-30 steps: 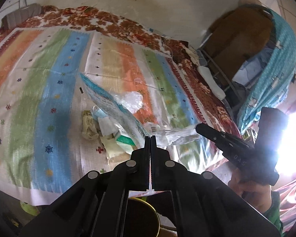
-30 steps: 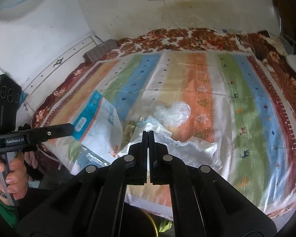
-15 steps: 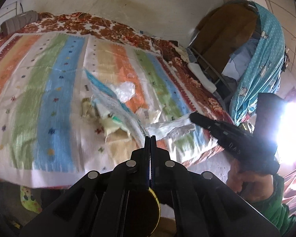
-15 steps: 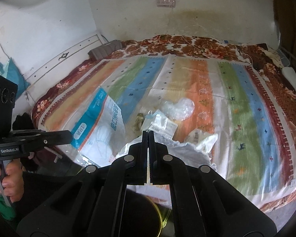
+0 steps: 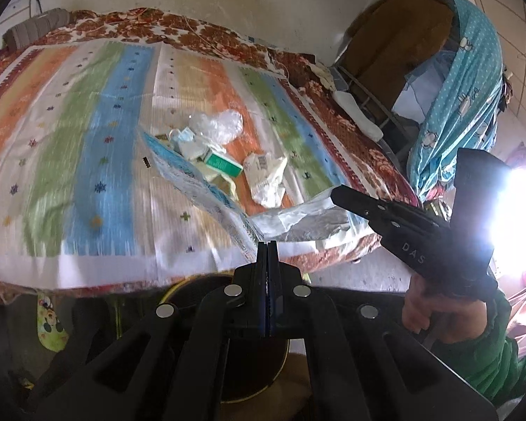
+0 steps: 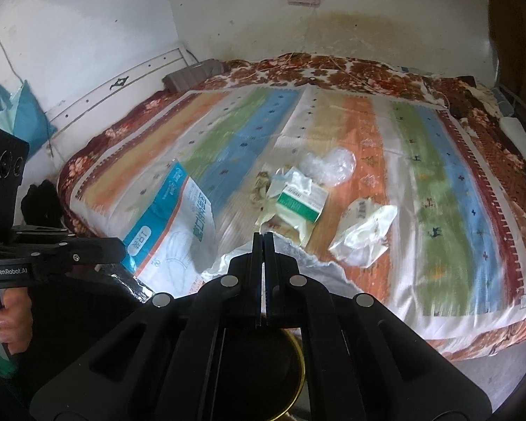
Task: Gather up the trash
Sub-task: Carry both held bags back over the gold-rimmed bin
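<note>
Both tongs, left (image 5: 267,245) and right (image 6: 263,236), each clamped on an edge of the bag (image 6: 179,224), have drawn back off the bed (image 5: 98,182), leaving the trash (image 6: 298,203) uncollected ahead of them.

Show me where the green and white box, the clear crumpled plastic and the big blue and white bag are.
green and white box (image 6: 296,203), right wrist view, on its green face.
clear crumpled plastic (image 6: 328,167), right wrist view, on its middle.
big blue and white bag (image 6: 179,231), right wrist view, on its printed white side.
</note>
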`<state>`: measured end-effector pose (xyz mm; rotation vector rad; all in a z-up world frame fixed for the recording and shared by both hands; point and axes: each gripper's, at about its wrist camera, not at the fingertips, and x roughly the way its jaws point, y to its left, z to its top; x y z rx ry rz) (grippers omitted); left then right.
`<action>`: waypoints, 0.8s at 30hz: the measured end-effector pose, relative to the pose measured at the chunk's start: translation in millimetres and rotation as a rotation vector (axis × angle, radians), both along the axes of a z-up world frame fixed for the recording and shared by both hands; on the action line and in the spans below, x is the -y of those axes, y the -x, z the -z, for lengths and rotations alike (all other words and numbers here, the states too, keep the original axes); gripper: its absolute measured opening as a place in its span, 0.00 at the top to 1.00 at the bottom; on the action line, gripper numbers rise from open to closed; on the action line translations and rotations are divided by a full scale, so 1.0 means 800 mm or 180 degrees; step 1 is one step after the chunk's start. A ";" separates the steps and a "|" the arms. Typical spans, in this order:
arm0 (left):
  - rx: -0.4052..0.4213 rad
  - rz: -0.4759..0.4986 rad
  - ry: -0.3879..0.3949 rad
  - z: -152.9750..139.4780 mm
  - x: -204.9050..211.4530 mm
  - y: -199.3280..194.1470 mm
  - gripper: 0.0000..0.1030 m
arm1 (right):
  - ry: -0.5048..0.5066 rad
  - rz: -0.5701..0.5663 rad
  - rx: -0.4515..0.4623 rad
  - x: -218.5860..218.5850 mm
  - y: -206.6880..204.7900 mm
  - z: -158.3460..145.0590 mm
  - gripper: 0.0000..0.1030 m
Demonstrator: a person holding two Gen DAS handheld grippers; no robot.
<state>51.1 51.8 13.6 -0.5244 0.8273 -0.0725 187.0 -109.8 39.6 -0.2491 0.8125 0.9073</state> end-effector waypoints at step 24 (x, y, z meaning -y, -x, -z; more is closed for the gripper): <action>-0.0766 0.0469 -0.0054 0.077 0.083 0.053 1.00 | 0.0580 0.0040 -0.0243 0.023 0.084 0.088 1.00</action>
